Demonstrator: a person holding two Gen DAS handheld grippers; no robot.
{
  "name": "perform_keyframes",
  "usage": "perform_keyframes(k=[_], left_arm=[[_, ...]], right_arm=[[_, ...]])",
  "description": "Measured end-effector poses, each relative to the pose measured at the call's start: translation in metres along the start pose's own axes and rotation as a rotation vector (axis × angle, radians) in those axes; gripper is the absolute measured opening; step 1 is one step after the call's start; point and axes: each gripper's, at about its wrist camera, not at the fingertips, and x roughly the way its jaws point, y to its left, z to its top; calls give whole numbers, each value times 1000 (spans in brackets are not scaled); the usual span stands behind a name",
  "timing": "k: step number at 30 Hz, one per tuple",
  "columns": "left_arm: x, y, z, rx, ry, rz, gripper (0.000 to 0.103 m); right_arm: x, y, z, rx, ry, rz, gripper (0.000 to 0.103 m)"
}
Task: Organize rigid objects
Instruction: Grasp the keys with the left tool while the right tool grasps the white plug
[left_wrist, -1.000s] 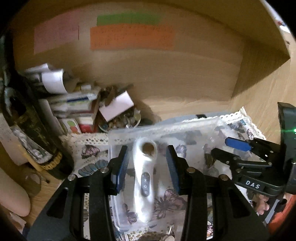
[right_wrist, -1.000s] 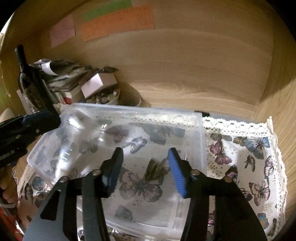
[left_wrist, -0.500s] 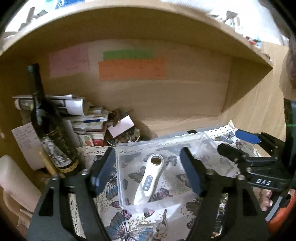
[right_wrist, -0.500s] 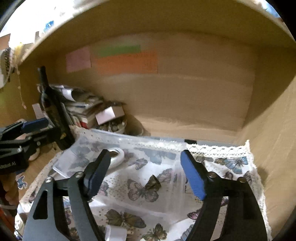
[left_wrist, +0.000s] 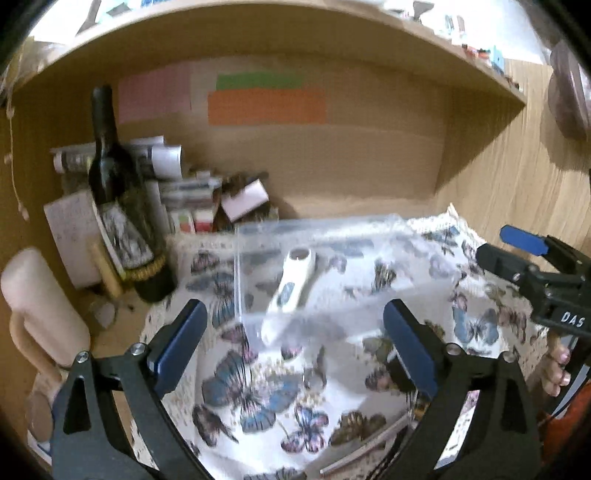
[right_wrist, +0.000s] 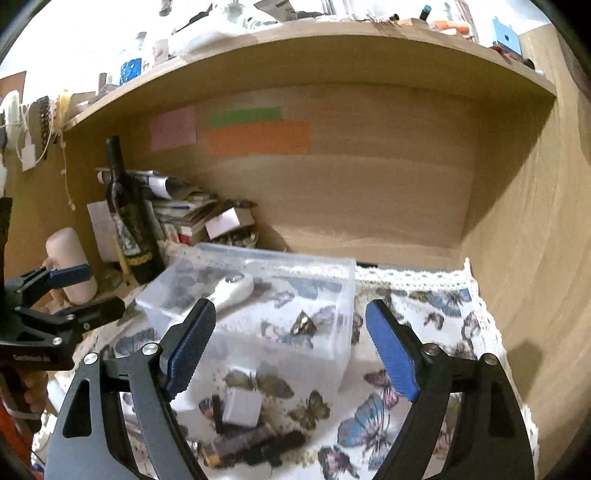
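A clear plastic box (left_wrist: 332, 266) stands open-topped on the butterfly-print cloth, its walls see-through and its near corner toward the right wrist camera; inside it lies a white handheld device (left_wrist: 290, 291), long and slim, with a round ring at its far end and a grey button strip along its middle, tilted so the ring end points to the back; near the box's front lie a small white cube (right_wrist: 242, 408) and some dark stick-shaped items (right_wrist: 255, 446), blurred.
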Motion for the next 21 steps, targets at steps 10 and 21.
perform_keyframes(k=[10,21], left_arm=[[26,5,-45,-37,167,-31,77],[67,5,-63,-54,322,-105,38]], right_arm=[[17,6,-37,23,126,52,81],[59,17,-66,39,282,128,66]])
